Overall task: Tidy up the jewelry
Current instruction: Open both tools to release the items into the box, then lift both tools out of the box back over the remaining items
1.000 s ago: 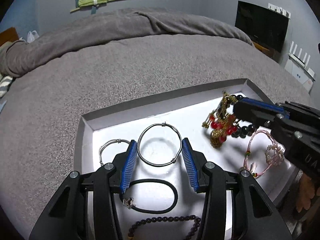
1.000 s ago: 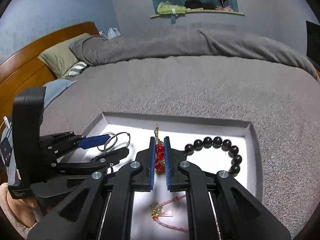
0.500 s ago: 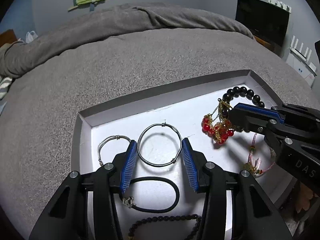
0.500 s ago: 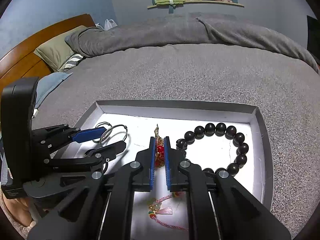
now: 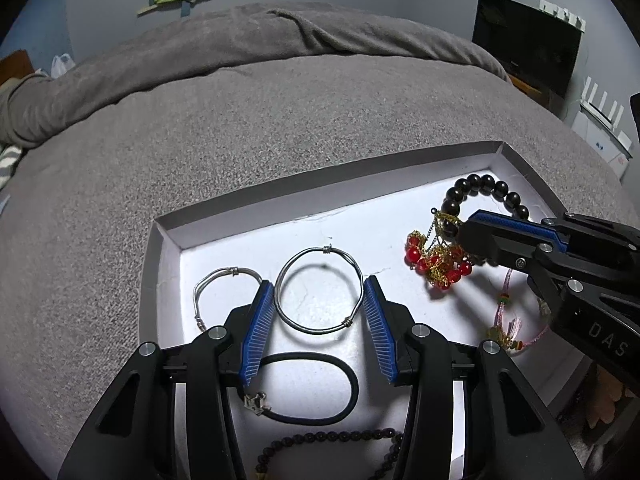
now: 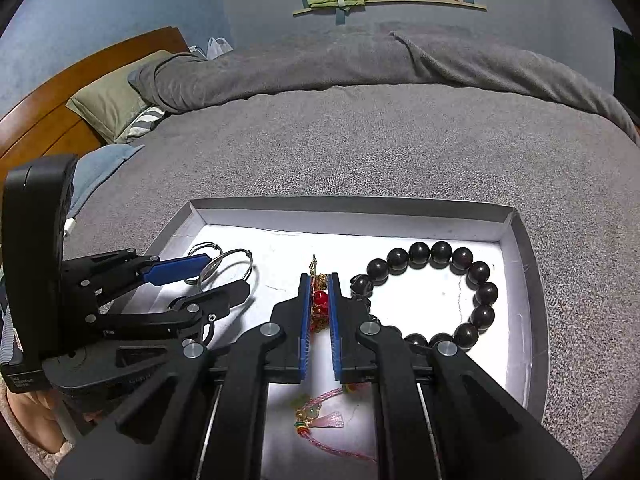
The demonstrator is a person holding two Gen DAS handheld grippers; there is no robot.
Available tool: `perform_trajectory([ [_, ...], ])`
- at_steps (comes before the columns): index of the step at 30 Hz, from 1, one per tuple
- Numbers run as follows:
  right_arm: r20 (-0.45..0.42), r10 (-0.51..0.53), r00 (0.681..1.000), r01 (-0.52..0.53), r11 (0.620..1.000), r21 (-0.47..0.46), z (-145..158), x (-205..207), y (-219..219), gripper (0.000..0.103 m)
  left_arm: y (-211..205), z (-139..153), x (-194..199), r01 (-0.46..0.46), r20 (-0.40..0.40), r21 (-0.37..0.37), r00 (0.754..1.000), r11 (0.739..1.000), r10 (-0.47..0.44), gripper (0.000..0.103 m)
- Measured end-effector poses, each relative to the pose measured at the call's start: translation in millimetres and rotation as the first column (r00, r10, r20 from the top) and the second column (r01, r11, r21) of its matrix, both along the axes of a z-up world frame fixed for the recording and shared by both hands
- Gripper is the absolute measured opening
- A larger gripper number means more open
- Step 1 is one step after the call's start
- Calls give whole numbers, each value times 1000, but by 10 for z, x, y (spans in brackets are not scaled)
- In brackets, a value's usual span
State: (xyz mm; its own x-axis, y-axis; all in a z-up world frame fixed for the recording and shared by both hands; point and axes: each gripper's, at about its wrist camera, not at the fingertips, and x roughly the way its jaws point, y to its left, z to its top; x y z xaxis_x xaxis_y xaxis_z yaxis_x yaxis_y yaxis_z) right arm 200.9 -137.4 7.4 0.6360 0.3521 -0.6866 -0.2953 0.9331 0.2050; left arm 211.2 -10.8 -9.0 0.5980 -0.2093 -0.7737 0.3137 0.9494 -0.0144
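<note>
A shallow grey tray (image 5: 168, 232) with a white floor lies on the bed and holds the jewelry. My right gripper (image 6: 320, 280) is shut on a red-bead and gold-chain bracelet (image 5: 434, 260), (image 6: 319, 298), low over the tray floor beside a black bead bracelet (image 6: 476, 272). My left gripper (image 5: 319, 296) is open, its fingers either side of a large silver bangle (image 5: 320, 254) lying flat. A smaller silver bangle (image 5: 216, 280) lies left of it.
A black hair tie (image 5: 344, 380), a dark bead string (image 5: 328, 438) and a pink tasselled cord bracelet (image 6: 320, 416) also lie in the tray. Grey blanket (image 5: 280, 120) surrounds the tray. Pillows and a wooden headboard (image 6: 60, 100) are far left.
My right gripper has lowered the red and gold bracelet toward the tray floor and drawn back slightly. The left gripper stays open around the large bangle.
</note>
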Motion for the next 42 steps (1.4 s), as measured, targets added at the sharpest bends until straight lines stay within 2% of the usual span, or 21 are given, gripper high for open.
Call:
perform_trajectory([
  [4,6,-5,1000,5,1000,13,10,-15,-25,8,5,15,-10,-3,5,-6,1000,1000,3,52],
  [10,17,-30,999,29,999,40,43,-20,-94,12,-9,17,-33,-4,8,-8,1000,1000,4,52],
  [15,30,-53,998,51,997,56,75,-22,-147,24,-4,19,-29,-5,9,-12,1000,1000,5,53],
  [17,35,-63,997,60,996,62,89,-21,-165,32,6,24,-30,-6,8,-19,1000,1000,6,53],
  [21,37,-74,997,72,996,60,105,-29,-196,35,25,48,-41,-13,13,-29,1000,999,14,59],
  [23,42,-82,996,79,995,67,138,-49,-229,47,27,90,-69,-19,34,-27,999,999,20,62],
  [24,48,-88,995,84,994,71,163,-70,-247,49,25,110,-84,-23,46,-26,999,999,24,64],
  [29,91,-123,988,114,989,97,357,-232,-366,72,66,195,-158,-56,74,-60,995,997,61,65],
  [30,98,-130,987,120,988,102,401,-276,-386,73,75,218,-183,-65,78,-65,994,996,70,68],
  [31,105,-136,985,124,986,109,443,-316,-402,78,86,236,-218,-72,84,-67,993,995,78,77],
  [34,120,-142,983,126,983,132,549,-446,-457,89,49,290,-320,-80,102,-62,991,995,86,79],
  [39,127,-165,978,144,977,157,643,-655,-582,95,-31,362,-494,-91,118,-47,988,995,96,80],
  [42,119,-187,975,166,972,163,626,-769,-678,97,-60,428,-599,-91,131,-47,987,995,97,90],
])
